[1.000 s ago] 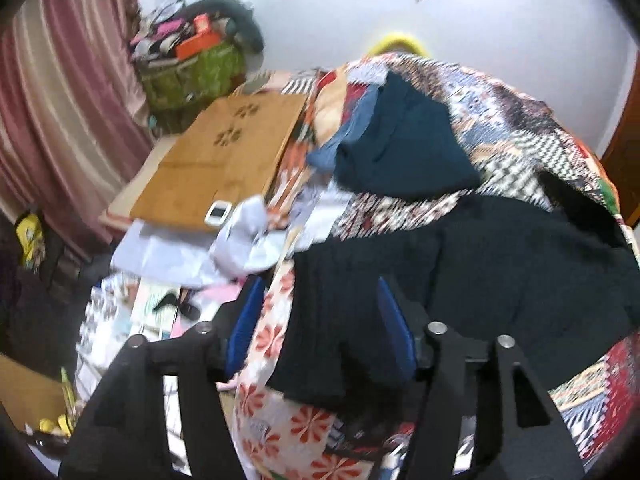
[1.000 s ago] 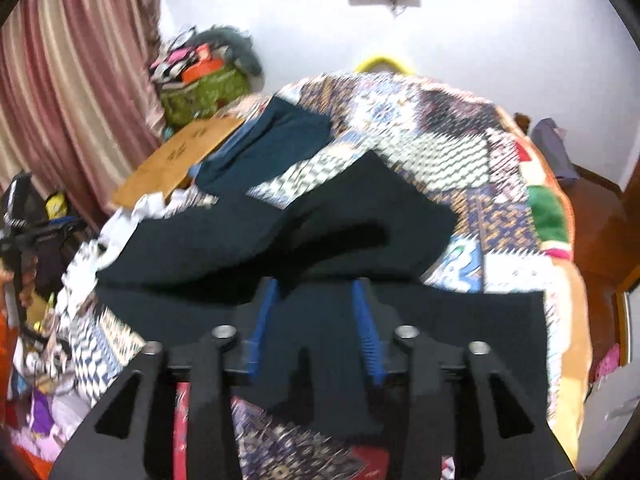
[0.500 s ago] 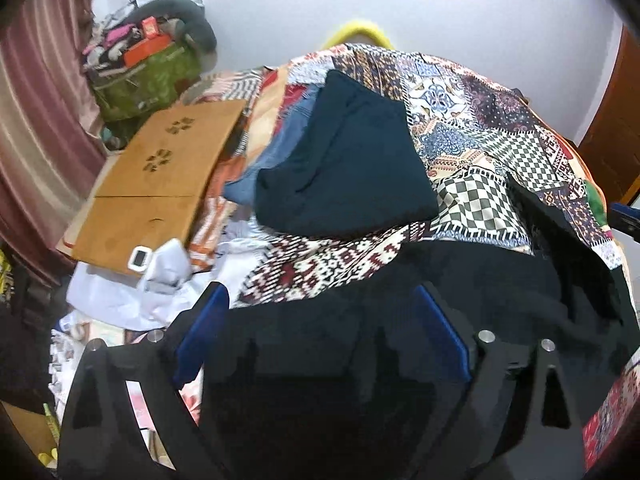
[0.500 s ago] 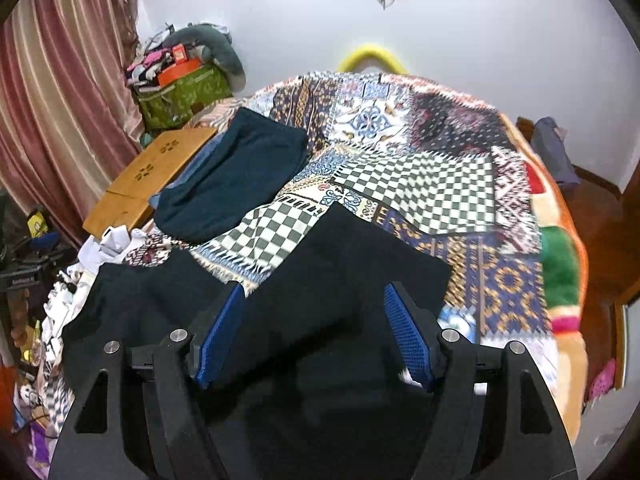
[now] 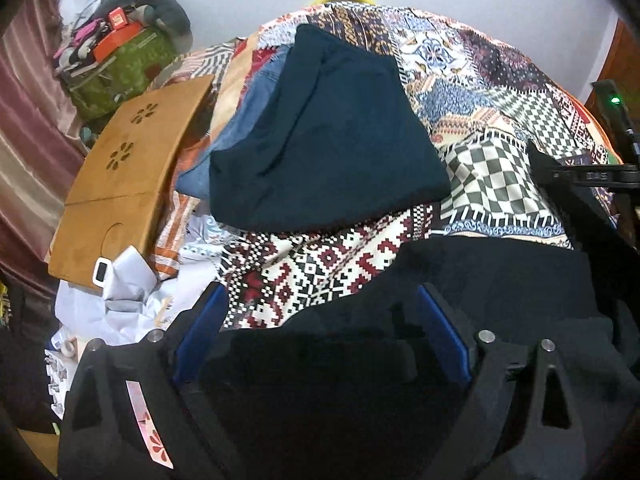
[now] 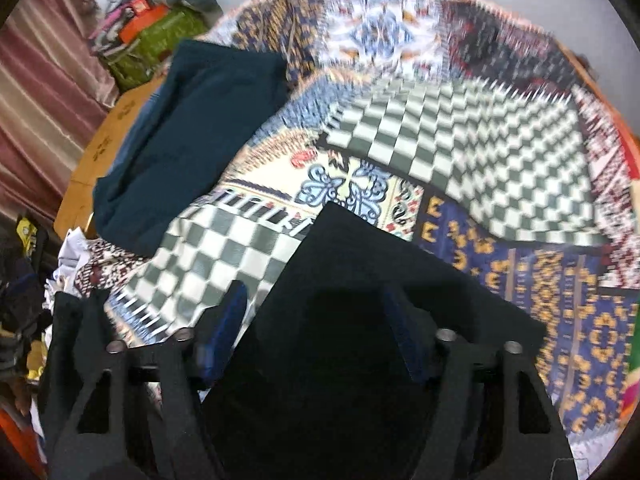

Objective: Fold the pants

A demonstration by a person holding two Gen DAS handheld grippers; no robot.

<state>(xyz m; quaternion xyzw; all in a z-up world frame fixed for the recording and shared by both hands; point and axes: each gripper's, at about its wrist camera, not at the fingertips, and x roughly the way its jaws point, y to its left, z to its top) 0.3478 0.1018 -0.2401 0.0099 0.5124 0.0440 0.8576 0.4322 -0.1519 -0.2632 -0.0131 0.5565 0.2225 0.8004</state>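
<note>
Since a second ago both grippers have spread wide and let go. Low in each frame, the left gripper (image 5: 320, 320) and right gripper (image 6: 316, 312) hover with jaws parted, gripping nothing, over the black fabric pants (image 5: 480, 280) on the patchwork quilt (image 6: 460, 128). One fold seems laid; next comes regrasping an edge for another. In the right wrist view, the pants' corner points toward upper centre; their long axis I cannot tell. Further up-left lies a folded dark teal garment (image 5: 328, 132).
</note>
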